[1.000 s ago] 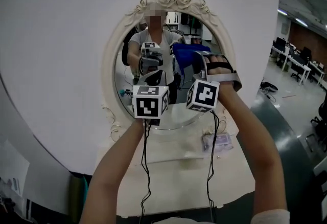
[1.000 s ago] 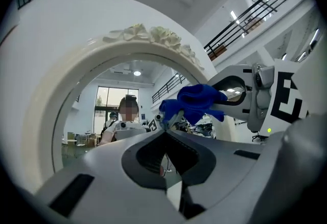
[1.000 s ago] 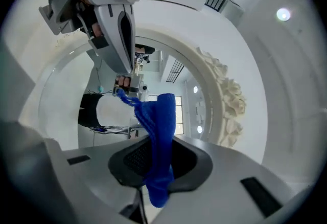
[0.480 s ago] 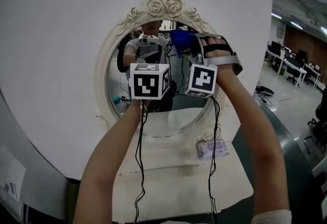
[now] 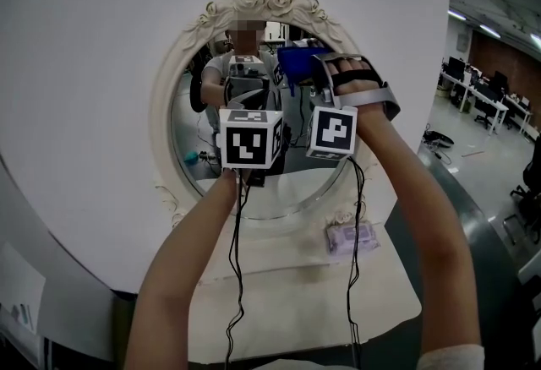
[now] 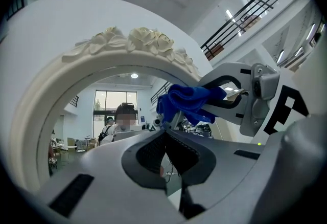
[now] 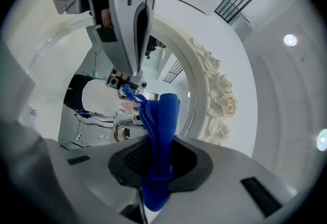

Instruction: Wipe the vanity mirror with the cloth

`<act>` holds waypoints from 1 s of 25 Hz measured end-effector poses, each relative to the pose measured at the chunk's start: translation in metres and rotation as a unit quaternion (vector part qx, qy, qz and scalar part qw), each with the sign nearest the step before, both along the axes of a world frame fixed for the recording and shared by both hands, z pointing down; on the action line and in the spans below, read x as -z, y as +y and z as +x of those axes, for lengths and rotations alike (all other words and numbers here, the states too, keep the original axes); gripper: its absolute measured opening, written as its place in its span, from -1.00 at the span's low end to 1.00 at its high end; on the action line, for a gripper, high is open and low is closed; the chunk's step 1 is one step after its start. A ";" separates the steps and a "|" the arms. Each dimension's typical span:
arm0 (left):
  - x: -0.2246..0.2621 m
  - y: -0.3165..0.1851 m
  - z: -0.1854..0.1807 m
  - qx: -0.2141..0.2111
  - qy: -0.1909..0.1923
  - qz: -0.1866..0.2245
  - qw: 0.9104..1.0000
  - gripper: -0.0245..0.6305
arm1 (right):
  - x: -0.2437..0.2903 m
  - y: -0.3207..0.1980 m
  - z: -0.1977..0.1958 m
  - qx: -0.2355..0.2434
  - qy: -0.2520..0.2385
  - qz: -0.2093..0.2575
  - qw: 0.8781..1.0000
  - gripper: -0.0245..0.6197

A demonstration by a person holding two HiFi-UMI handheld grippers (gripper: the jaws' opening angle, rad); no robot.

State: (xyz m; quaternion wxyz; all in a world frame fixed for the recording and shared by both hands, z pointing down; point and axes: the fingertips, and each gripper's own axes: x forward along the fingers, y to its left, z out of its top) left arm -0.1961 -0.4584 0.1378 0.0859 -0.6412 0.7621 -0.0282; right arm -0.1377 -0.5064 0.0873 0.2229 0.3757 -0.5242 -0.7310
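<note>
Blue cloth [image 7: 161, 126], pinched in our right gripper's [image 7: 157, 162] fingers, is up by the vanity mirror's [image 5: 193, 127] top. Our left gripper's [image 6: 164, 159] fingers sit pressed together. We judge the wiping underway, unfinished.

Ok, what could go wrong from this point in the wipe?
The right gripper pinches only a narrow fold of the cloth; rubbing the mirror may pull it loose. The left gripper, shut and empty, sits close beside it, so the two might knock together or hit the mirror. Pressing near the top may rock the mirror.
</note>
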 end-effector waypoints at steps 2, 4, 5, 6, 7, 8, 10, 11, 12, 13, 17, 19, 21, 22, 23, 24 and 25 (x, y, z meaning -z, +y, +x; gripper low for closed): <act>-0.008 0.000 0.001 0.000 0.003 -0.003 1.000 -0.89 | -0.008 -0.002 0.001 -0.003 0.003 -0.007 1.000 -0.69; -0.015 0.001 0.003 0.000 0.003 0.000 1.000 -0.89 | -0.018 -0.003 0.002 -0.005 0.007 -0.014 1.000 -0.69; -0.019 0.001 0.005 0.001 0.003 0.001 1.000 -0.89 | -0.024 -0.004 0.002 -0.006 0.009 -0.017 1.000 -0.69; -0.023 0.001 0.006 0.001 0.003 0.000 1.000 -0.89 | -0.030 -0.005 0.002 -0.007 0.012 -0.020 1.000 -0.69; -0.028 0.000 0.007 0.000 0.003 -0.002 1.000 -0.89 | -0.036 -0.006 0.002 -0.009 0.015 -0.023 1.000 -0.69; -0.032 0.000 0.009 0.000 0.004 -0.005 1.000 -0.89 | -0.043 -0.007 0.003 -0.011 0.017 -0.026 0.999 -0.69; -0.042 -0.002 0.012 -0.003 0.007 -0.012 1.000 -0.89 | -0.056 -0.010 0.005 -0.014 0.020 -0.035 0.999 -0.69; -0.047 -0.003 0.013 -0.005 0.009 -0.015 1.000 -0.89 | -0.062 -0.012 0.006 -0.015 0.020 -0.040 0.999 -0.69; -0.053 -0.003 0.014 -0.006 0.011 -0.019 1.000 -0.89 | -0.068 -0.013 0.007 -0.016 0.020 -0.044 0.999 -0.69; -0.058 -0.004 0.015 -0.007 0.013 -0.023 1.000 -0.89 | -0.075 -0.015 0.008 -0.017 0.020 -0.048 0.998 -0.69; -0.079 -0.005 0.016 -0.006 0.020 -0.037 0.999 -0.89 | -0.099 -0.019 0.014 -0.022 0.020 -0.065 0.997 -0.69; -0.090 -0.006 0.017 -0.005 0.024 -0.045 0.999 -0.89 | -0.110 -0.021 0.018 -0.023 0.019 -0.072 0.997 -0.69; -0.100 -0.006 0.017 -0.005 0.026 -0.052 0.998 -0.89 | -0.120 -0.024 0.020 -0.023 0.016 -0.081 0.996 -0.69; -0.105 -0.007 0.017 -0.004 0.027 -0.055 0.998 -0.89 | -0.125 -0.024 0.021 -0.023 0.015 -0.086 0.996 -0.69; -0.110 -0.007 0.017 -0.004 0.029 -0.058 0.998 -0.89 | -0.131 -0.025 0.022 -0.023 0.013 -0.091 0.995 -0.69; -0.115 -0.007 0.017 -0.004 0.032 -0.060 0.998 -0.89 | -0.136 -0.026 0.022 -0.022 0.012 -0.096 0.995 -0.69; -0.121 -0.007 0.017 -0.003 0.035 -0.064 0.997 -0.89 | -0.142 -0.026 0.022 -0.023 0.012 -0.100 0.995 -0.69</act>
